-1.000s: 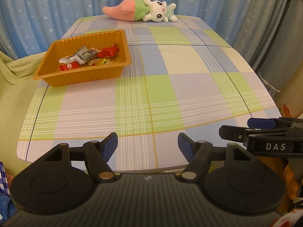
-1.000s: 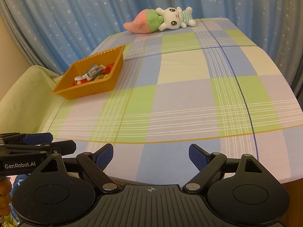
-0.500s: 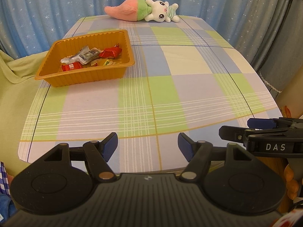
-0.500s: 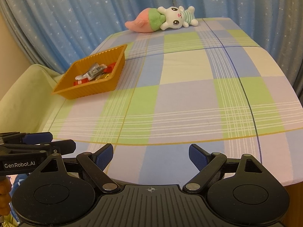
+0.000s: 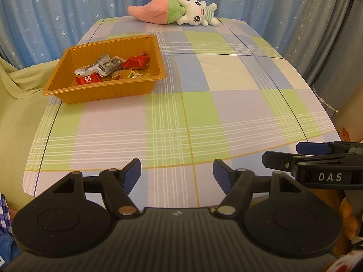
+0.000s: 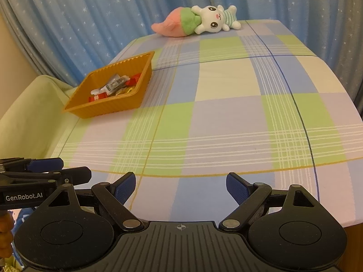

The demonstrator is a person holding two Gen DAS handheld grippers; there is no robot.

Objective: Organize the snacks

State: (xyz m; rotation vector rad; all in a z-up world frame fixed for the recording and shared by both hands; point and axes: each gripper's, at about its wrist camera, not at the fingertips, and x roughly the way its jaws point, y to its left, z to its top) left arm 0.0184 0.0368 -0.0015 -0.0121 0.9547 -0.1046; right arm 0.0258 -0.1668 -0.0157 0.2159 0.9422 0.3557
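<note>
Snacks [image 5: 111,66] in orange tray [image 5: 102,95], well beyond left tool [image 5: 177,175].

I see an orange ribbed tray [image 5: 102,93] holding red and silver snack packets [image 5: 111,68], a green-lilac-blue plaid tabletop [image 5: 204,113], and starry blue curtains [image 5: 68,11].

snacks [image 6: 114,87] in orange tray [image 6: 136,100], plush rabbit [image 6: 213,20] beyond
</note>
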